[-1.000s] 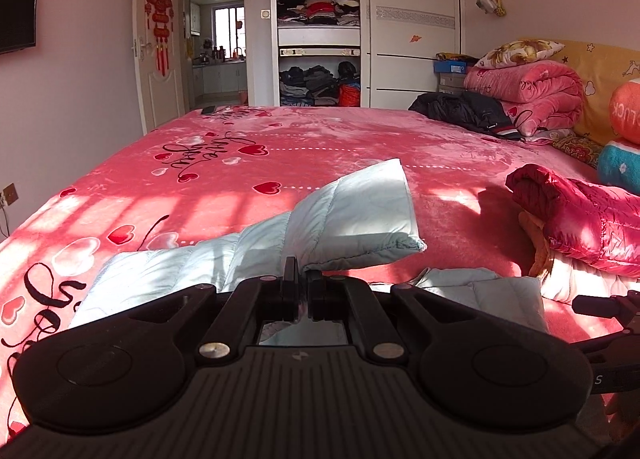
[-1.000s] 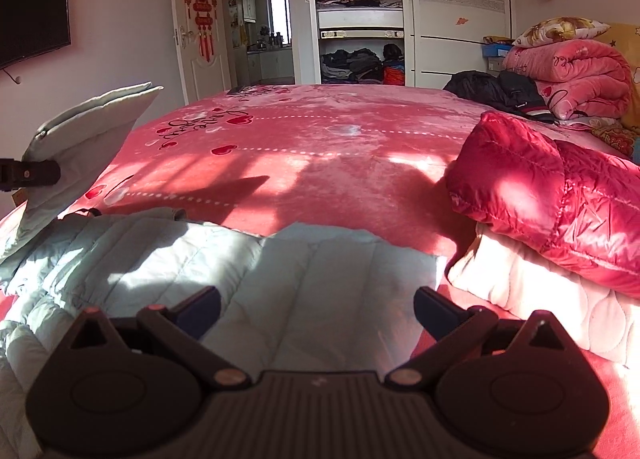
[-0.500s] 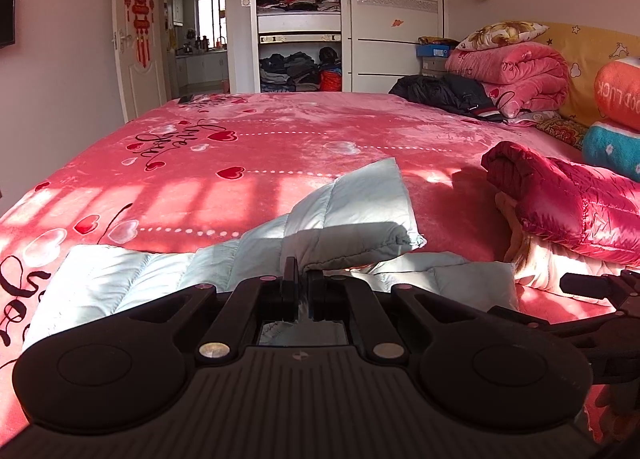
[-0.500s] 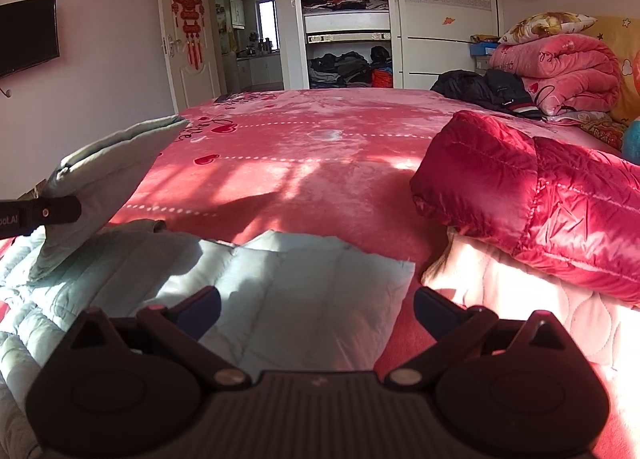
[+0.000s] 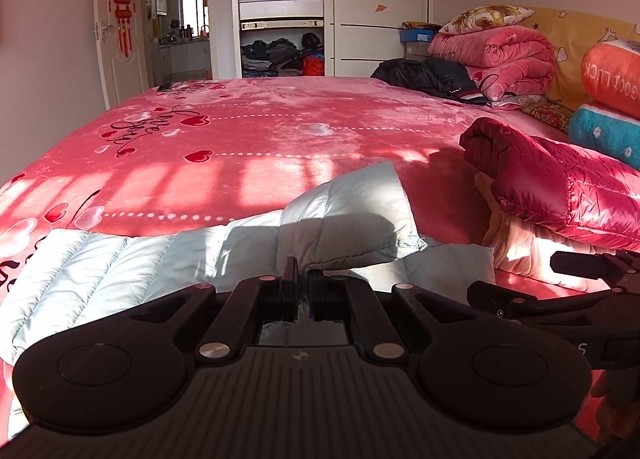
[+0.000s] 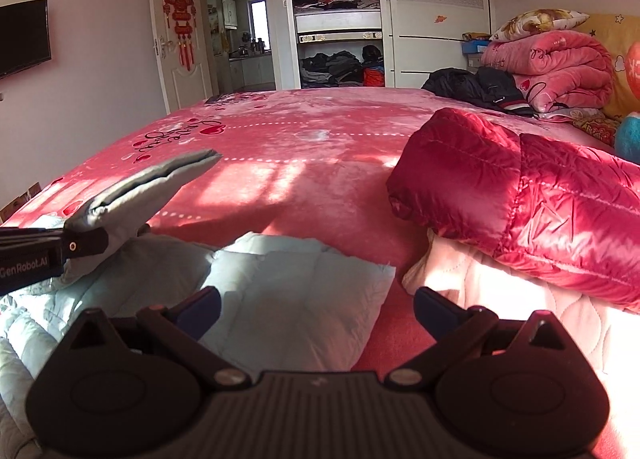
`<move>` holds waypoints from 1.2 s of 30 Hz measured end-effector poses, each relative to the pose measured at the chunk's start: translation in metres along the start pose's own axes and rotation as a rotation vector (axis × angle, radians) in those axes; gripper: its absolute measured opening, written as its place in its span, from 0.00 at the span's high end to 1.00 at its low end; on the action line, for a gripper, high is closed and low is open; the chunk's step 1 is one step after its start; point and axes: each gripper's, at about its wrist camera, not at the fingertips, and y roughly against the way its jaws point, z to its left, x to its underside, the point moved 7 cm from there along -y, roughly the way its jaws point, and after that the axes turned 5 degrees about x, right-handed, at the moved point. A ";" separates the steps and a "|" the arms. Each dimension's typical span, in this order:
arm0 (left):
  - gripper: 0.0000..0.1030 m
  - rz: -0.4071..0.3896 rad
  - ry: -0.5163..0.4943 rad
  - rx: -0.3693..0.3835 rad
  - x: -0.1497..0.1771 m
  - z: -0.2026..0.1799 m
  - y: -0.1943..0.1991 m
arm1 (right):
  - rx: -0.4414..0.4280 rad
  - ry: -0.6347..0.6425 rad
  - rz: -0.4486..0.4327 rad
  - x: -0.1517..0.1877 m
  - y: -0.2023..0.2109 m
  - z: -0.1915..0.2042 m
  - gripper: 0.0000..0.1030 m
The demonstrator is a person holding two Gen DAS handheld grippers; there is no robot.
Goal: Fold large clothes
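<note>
A pale blue quilted down jacket (image 5: pixel 120 259) lies spread on the pink bed (image 5: pixel 260 131). My left gripper (image 5: pixel 303 291) is shut on the jacket's sleeve (image 5: pixel 352 219) and holds it raised over the jacket body. In the right wrist view the left gripper (image 6: pixel 86 245) shows at the left with the lifted sleeve (image 6: pixel 152 187). My right gripper (image 6: pixel 316 307) is open and empty, low over the jacket's right part (image 6: pixel 296 299). It shows at the right edge of the left wrist view (image 5: pixel 568 279).
A folded red down jacket (image 6: pixel 520 191) rests on a cream quilted garment (image 6: pixel 500 291) at the right. Black clothes (image 5: pixel 432 75), a pink rolled blanket (image 5: pixel 500 55) and pillows (image 5: pixel 608 107) lie at the headboard side. An open wardrobe (image 5: pixel 280 11) and a doorway stand behind.
My left gripper has carried the sleeve to the right and lower, folding it over the jacket body. My right gripper has stayed open, shifting a little to the right.
</note>
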 end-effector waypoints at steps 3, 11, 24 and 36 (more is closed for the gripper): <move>0.96 0.006 -0.008 0.009 0.001 0.000 0.000 | 0.007 0.005 -0.005 -0.001 0.002 -0.002 0.01; 0.96 0.029 -0.019 0.035 0.008 0.000 -0.002 | 0.023 0.012 -0.010 -0.002 0.002 -0.009 0.01; 0.93 0.085 -0.024 0.081 0.023 -0.010 -0.014 | 0.061 -0.024 -0.004 -0.004 0.002 -0.037 0.01; 0.46 0.083 -0.082 0.167 0.032 -0.012 0.011 | -0.143 -0.320 0.084 0.000 -0.008 -0.060 0.01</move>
